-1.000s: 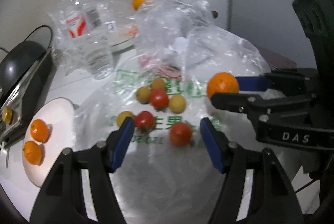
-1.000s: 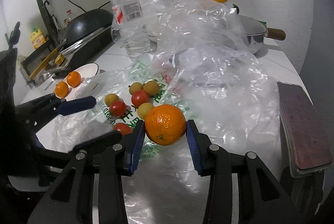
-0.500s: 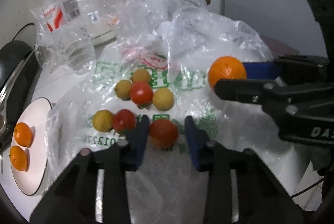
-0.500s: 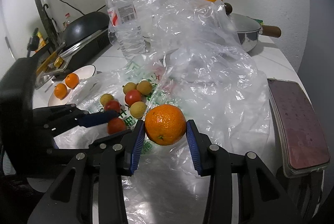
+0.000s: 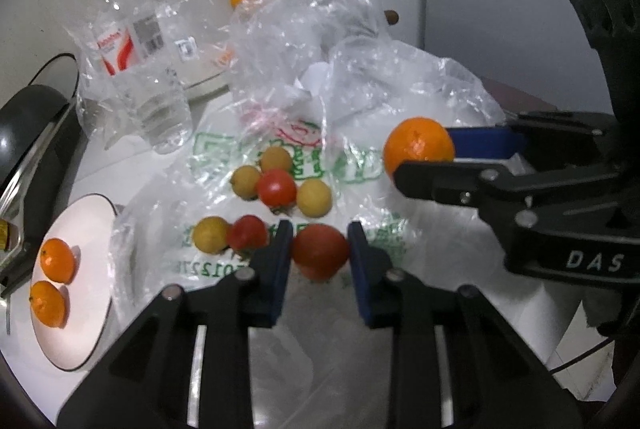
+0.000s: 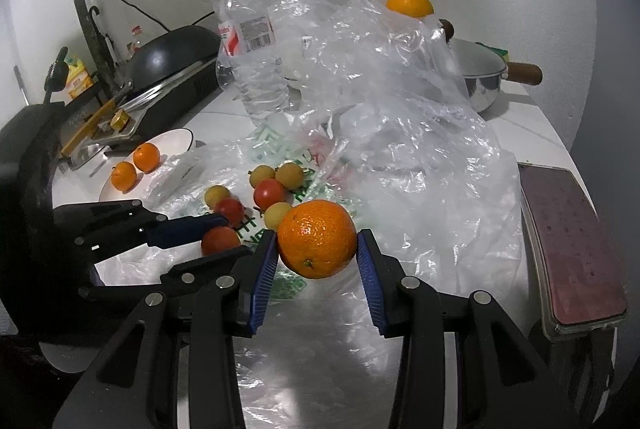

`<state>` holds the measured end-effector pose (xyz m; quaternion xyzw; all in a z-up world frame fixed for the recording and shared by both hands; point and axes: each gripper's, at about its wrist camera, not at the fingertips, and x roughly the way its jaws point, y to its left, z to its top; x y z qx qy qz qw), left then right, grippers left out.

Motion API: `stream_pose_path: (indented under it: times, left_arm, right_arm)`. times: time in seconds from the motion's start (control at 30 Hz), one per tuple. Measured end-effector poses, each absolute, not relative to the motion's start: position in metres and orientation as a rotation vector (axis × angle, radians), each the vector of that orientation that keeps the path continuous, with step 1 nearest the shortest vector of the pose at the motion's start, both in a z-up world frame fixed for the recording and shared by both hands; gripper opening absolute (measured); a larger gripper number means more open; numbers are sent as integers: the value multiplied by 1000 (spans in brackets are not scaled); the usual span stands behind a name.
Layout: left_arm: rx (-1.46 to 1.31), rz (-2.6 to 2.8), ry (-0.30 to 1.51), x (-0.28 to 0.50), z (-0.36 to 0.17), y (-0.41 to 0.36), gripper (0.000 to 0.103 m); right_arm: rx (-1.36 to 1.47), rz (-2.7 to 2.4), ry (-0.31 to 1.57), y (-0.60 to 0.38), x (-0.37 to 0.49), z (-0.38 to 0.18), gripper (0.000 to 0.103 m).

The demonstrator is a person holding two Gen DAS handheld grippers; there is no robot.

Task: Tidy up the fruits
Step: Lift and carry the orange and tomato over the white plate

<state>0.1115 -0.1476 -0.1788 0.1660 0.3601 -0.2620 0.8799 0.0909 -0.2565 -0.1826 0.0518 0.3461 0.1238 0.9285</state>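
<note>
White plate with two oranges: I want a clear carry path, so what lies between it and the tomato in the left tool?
In the left wrist view, crumpled plastic bag, a yellow fruit and another red tomato lie between plate and gripped tomato.

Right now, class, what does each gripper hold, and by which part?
Left gripper: the round red tomato, jaws on its opposite sides. Right gripper: the round orange mandarin, likewise pinched across its sides.

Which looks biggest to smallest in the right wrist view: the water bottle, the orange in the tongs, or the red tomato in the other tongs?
1. Water bottle
2. Orange held in the right tongs; it sits nearest the camera, so it looks extra big
3. Red tomato in the left tongs, partly hidden
</note>
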Motion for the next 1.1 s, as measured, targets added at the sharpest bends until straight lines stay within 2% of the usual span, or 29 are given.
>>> stream_pose_path:
  times: [1.1]
  left_arm:
    - [206, -394, 664, 113, -153, -12, 29]
  right_arm:
    - [-41, 380, 688, -127, 112, -154, 43]
